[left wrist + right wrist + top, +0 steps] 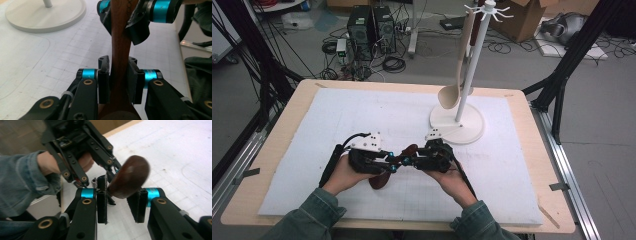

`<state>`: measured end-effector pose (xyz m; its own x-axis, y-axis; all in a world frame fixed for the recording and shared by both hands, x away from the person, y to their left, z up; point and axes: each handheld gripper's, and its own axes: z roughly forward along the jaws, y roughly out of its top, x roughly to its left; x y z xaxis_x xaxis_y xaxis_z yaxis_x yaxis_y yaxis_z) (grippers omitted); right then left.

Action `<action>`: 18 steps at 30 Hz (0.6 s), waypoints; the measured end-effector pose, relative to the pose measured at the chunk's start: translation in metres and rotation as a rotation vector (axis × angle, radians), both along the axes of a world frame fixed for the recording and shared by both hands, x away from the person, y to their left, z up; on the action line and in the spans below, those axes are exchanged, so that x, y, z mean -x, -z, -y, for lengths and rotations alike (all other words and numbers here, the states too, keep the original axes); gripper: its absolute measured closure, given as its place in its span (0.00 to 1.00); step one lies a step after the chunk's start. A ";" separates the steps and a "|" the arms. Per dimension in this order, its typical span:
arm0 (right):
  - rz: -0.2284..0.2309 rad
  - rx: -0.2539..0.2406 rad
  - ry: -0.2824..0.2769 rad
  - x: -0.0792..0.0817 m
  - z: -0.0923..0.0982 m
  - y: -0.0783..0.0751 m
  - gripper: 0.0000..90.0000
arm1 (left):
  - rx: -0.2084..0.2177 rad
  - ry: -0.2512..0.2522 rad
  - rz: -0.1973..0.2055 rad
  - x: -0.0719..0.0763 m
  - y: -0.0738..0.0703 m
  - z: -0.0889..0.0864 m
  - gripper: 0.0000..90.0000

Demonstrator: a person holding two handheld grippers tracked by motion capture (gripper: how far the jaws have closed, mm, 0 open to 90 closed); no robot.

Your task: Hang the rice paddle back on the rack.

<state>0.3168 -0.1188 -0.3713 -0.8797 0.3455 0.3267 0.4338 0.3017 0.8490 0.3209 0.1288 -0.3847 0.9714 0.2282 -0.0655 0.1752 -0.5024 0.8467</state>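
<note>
- Dark wooden spoon [384, 176]: held above the mat near the table's front edge, long axis roughly parallel to that edge, bowl toward the left.
- Left gripper [119, 82]: clamped on the handle.
- Right gripper [121, 203]: jaws around the handle end; contact unclear.

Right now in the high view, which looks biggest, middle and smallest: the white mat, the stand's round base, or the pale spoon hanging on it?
1. White mat, by far the largest.
2. Round base.
3. Pale spoon: long but thin, so close to the base; nearness hardly matters here.
</note>
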 end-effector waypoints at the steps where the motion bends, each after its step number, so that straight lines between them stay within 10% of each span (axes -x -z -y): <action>1: 0.002 -0.004 -0.003 0.000 0.000 -0.001 0.83 | 0.005 0.005 -0.002 -0.001 0.000 -0.001 0.80; 18: 0.070 -0.037 -0.007 0.001 -0.006 -0.017 0.83 | 0.056 0.023 -0.005 -0.001 -0.006 -0.002 0.83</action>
<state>0.3156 -0.1130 -0.3544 -0.9033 0.3281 0.2765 0.3709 0.2727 0.8877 0.3217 0.1311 -0.3785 0.9758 0.2021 -0.0829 0.1689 -0.4577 0.8729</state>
